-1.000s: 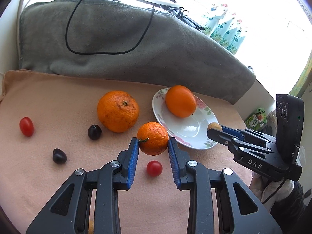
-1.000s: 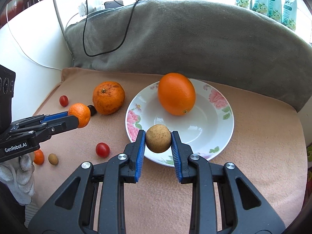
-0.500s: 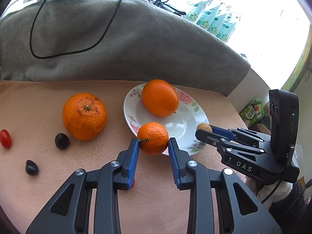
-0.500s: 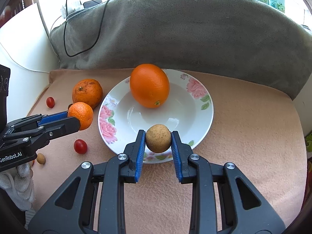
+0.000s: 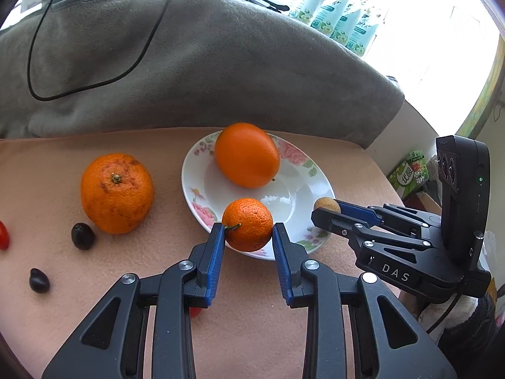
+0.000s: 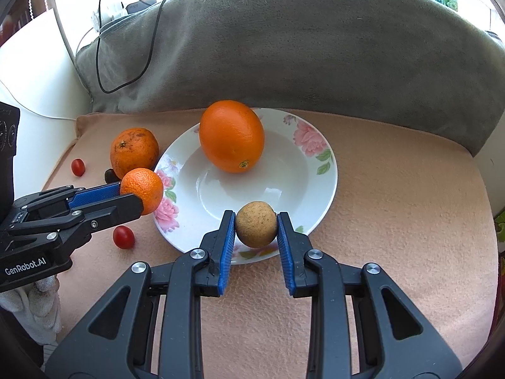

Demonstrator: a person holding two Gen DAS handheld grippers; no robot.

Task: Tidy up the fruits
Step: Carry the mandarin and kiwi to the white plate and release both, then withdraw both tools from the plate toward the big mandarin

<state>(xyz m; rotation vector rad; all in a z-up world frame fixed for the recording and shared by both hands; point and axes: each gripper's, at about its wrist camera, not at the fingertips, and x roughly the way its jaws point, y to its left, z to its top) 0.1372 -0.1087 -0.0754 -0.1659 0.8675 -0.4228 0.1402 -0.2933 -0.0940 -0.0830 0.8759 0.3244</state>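
Left gripper (image 5: 247, 237) clamped on small mandarin (image 5: 247, 223) over floral plate's (image 6: 315, 195) near-left rim. Right gripper (image 6: 256, 225) pinching brownish round fruit (image 6: 256, 223), possibly a longan, above near rim.

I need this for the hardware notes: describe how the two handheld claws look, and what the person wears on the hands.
Both claws are matte black plastic with silver screws, triangular cut-outs in the arms and ribbed blue pads. The left claw carries white "GenRobot.AI" lettering. The right claw reads "DAS", with a black camera block showing round lenses and a small green light, plus a black cable. A white knitted glove shows beneath the left one.
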